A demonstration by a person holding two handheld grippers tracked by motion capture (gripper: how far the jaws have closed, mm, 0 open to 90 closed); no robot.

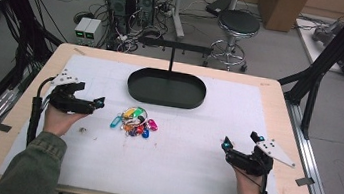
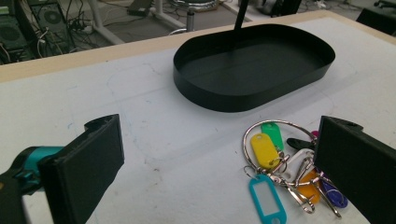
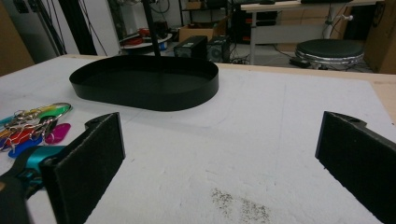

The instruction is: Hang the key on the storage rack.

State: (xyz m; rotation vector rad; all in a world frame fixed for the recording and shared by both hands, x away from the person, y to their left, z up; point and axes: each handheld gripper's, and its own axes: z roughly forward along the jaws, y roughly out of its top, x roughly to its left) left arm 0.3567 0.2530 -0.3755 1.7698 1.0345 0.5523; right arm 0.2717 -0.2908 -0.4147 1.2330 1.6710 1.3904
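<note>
Black is the oval tray (image 1: 166, 88) at the far middle of the counter (image 1: 285, 99), seen from the high view, with a bunch of keys (image 1: 135, 122) and coloured tags lying on the white mat just in front of it. The left claw (image 1: 100, 101) hovers just left of the keys; the right claw (image 1: 225, 144) sits well apart from them, over bare mat.

Left claw view: its 2 jaws stand wide apart and hold nothing. The keys (image 2: 280, 169) lie low and to the right, partly behind the right jaw, so they are off-centre. Closing from here would likely pinch only 1 tag or push the ring aside, and a loose tag could let the bunch swing or slip.

Right claw view: the jaws are spread wide and empty, with the tray (image 3: 144, 83) ahead and the keys (image 3: 35, 122) far left.
</note>
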